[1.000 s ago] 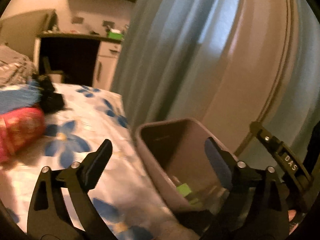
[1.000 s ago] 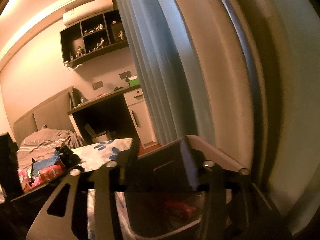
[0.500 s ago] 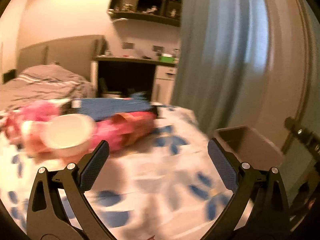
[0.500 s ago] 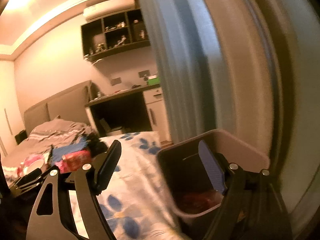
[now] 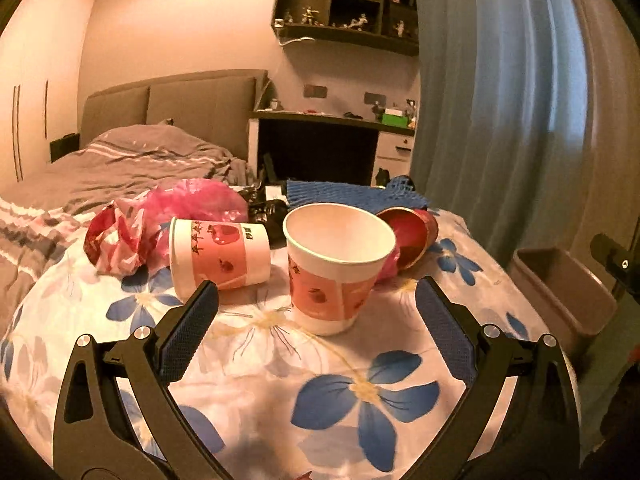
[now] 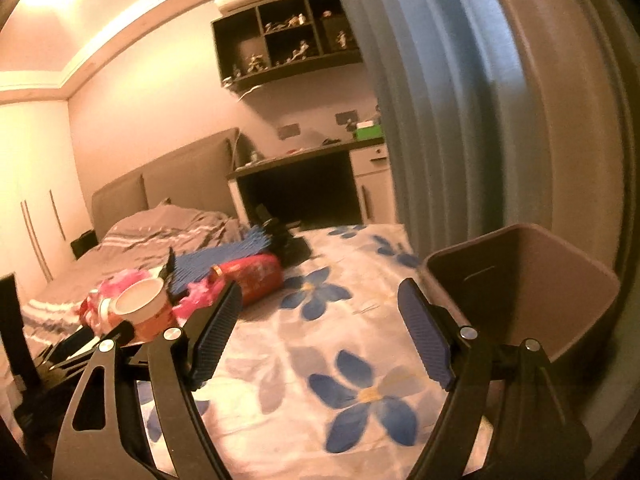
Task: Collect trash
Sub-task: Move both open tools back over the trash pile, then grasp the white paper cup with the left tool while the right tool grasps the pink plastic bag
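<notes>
On the floral sheet (image 5: 360, 392) a paper cup (image 5: 336, 268) stands upright, just beyond my open left gripper (image 5: 316, 292) and between the lines of its fingers, untouched. A second cup (image 5: 220, 256) lies on its side to the left. Behind them are a pink plastic bag (image 5: 188, 200), a red packet (image 5: 408, 236) and blue foam netting (image 5: 352, 194). The brown bin (image 5: 560, 292) sits beside the bed at the right. My right gripper (image 6: 320, 292) is open and empty over the sheet, with the bin (image 6: 520, 288) just right of it.
A grey striped duvet (image 5: 132, 160) covers the bed's far left. A dark desk (image 5: 320, 152) and wall shelves (image 5: 348, 0) stand behind. A blue curtain (image 5: 500, 100) hangs along the right side, close behind the bin.
Both views have swung left, away from the bin and onto the trash on the bed. The right gripper's jaws have spread wider. The left gripper has stayed open.
</notes>
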`<act>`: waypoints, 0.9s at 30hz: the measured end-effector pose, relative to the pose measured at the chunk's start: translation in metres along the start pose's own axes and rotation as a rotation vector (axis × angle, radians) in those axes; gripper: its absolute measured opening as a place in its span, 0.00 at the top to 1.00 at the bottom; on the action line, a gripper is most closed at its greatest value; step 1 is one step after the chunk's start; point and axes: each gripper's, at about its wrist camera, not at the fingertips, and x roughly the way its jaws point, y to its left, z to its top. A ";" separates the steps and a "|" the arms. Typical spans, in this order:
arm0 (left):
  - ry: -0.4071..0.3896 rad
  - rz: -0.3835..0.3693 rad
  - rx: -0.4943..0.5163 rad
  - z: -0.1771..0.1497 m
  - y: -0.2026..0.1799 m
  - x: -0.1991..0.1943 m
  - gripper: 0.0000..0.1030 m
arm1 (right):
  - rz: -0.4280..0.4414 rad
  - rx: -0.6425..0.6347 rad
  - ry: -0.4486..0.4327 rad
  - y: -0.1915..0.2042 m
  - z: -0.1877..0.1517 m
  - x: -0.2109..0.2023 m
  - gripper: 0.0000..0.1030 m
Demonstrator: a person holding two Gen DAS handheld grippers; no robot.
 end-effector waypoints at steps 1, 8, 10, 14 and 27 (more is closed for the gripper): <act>0.002 -0.002 0.004 0.001 0.000 0.002 0.06 | 0.002 -0.005 0.003 0.004 0.000 0.001 0.24; 0.039 -0.049 -0.014 0.010 -0.003 0.030 0.06 | 0.003 -0.016 0.026 0.010 -0.003 0.009 0.24; 0.046 -0.056 -0.023 0.013 -0.003 0.035 0.07 | 0.002 -0.016 0.034 0.010 -0.004 0.010 0.24; 0.064 -0.057 -0.010 0.019 -0.007 0.046 0.16 | 0.003 -0.016 0.050 0.011 -0.005 0.017 0.24; 0.049 -0.055 -0.011 0.021 0.006 0.026 0.41 | 0.062 -0.090 0.084 0.043 -0.011 0.032 0.24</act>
